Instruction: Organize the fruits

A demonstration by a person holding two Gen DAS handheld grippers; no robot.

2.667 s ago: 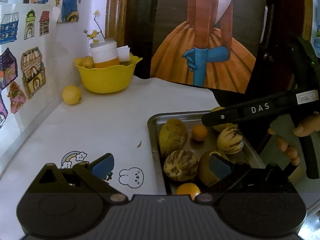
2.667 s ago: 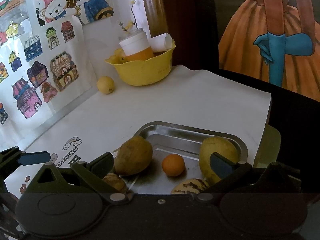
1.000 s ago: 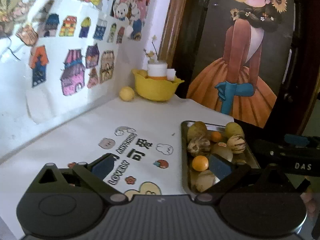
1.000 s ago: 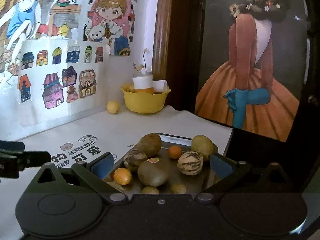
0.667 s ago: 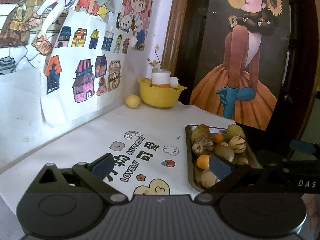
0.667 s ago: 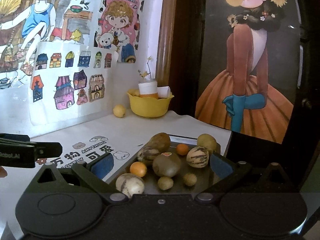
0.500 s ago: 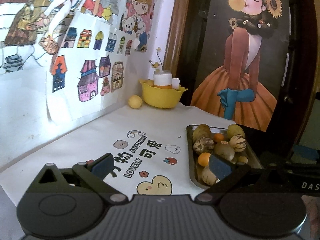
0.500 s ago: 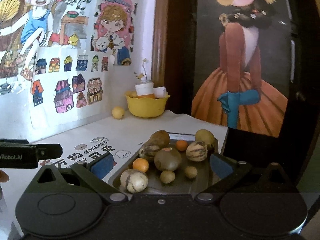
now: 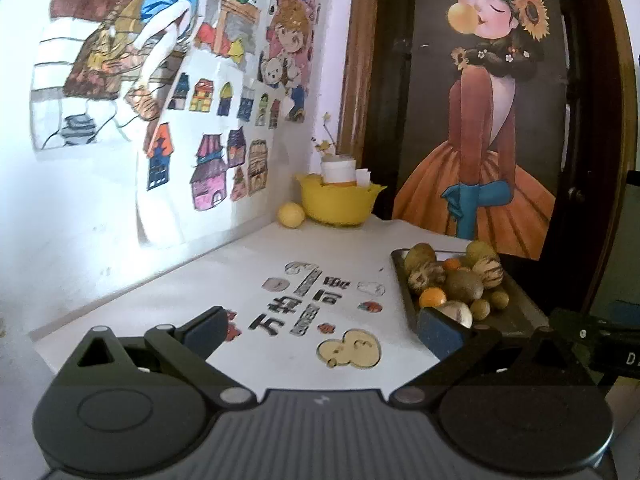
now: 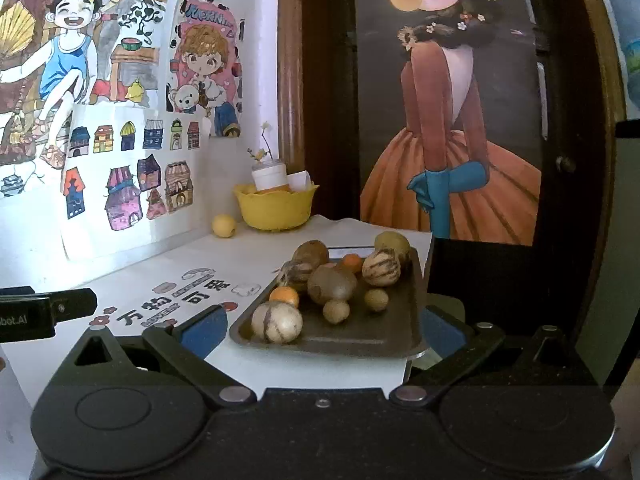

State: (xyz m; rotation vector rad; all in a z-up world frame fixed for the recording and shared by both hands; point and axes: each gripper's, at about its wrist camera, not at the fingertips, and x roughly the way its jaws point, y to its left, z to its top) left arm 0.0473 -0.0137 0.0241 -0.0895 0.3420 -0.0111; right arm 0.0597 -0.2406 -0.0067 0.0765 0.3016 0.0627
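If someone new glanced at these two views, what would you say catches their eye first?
Probably the metal tray heaped with brown, striped and orange fruit at the table's right edge, just ahead of the open right hand-held gripper. Next comes the yellow bowl in the far corner with a white cup in it and a lone yellow fruit beside it. The large painting of a girl in an orange dress dominates the background.

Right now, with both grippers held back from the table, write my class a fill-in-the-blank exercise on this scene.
1. Most of the fruit lies on a metal ____.
2. The bowl by the wall is ____ in colour.
3. One lemon sits on the table beside the ____.
4. Both grippers, left and right, hold ____.

Answers: tray; yellow; bowl; nothing
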